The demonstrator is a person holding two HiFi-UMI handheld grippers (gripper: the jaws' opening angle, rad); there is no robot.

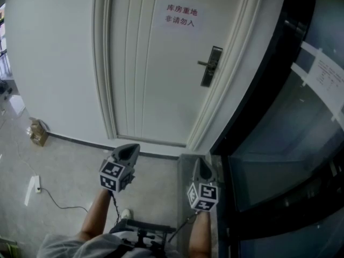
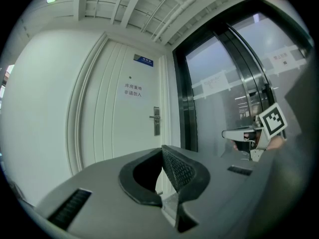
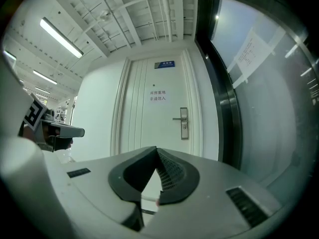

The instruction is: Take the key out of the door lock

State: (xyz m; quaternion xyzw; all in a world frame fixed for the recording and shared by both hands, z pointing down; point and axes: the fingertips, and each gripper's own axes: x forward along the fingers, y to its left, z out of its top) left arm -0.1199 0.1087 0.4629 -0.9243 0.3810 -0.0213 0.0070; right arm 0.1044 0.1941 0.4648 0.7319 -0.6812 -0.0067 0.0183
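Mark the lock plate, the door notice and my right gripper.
lock plate (image 1: 209, 74), head view, lower half of the plate
door notice (image 1: 181, 15), head view, centre of the sheet
right gripper (image 1: 201, 161), head view, tips of its shut fingers

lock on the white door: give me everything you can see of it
The door lock is a tall, narrow, dark grey metallic plate, mounted upright near the right edge of the white door. Its lever handle sticks out horizontally toward the door's middle. Whether a key sits in it is too small to tell. Nothing touches it.

Office-building corridor: white signed door (image 1: 156, 74) beside glass partition (image 1: 290, 128).
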